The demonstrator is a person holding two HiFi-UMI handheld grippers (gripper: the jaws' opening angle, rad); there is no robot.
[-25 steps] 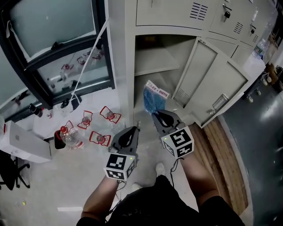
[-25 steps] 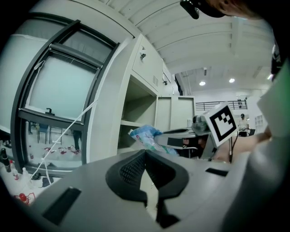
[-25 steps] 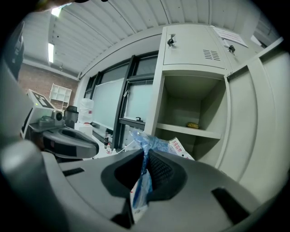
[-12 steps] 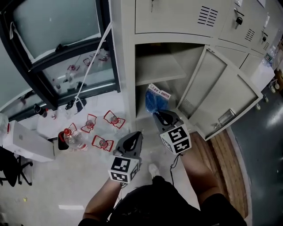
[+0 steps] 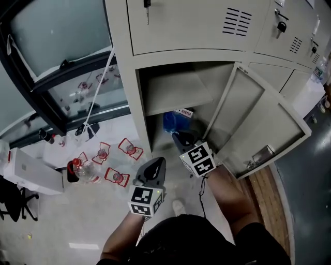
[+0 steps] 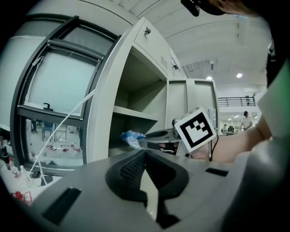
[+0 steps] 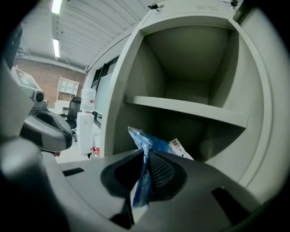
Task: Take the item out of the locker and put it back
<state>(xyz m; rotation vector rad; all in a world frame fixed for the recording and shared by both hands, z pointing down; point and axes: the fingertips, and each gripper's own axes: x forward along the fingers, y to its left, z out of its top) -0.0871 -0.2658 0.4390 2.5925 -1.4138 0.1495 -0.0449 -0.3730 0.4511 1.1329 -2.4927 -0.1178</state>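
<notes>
Occlusions, locker shot
We see the blue bag [image 5: 172, 122] only partly in head view: shelf [image 5: 176, 96] and right claw [image 5: 178, 137] cover it; its label [image 7: 180, 149] print is too small to read.

Counting as I go: two grippers, my left gripper [image 5: 159, 163] and my right gripper [image 5: 179, 136], one marker cube on each, so two cubes. One blue packet [image 5: 174, 120], just the one. One open locker door [image 5: 258, 124], and one shelf [image 5: 176, 93] in that compartment. Along the locker's top edge I make out at least two closed doors, with one key [image 5: 147, 10] hanging from the nearer. On the floor by the locker's left corner: three red-framed pieces [image 5: 129, 149] for certain, maybe a fourth, one clear bottle [image 5: 83, 168], one white box [image 5: 28, 173].
</notes>
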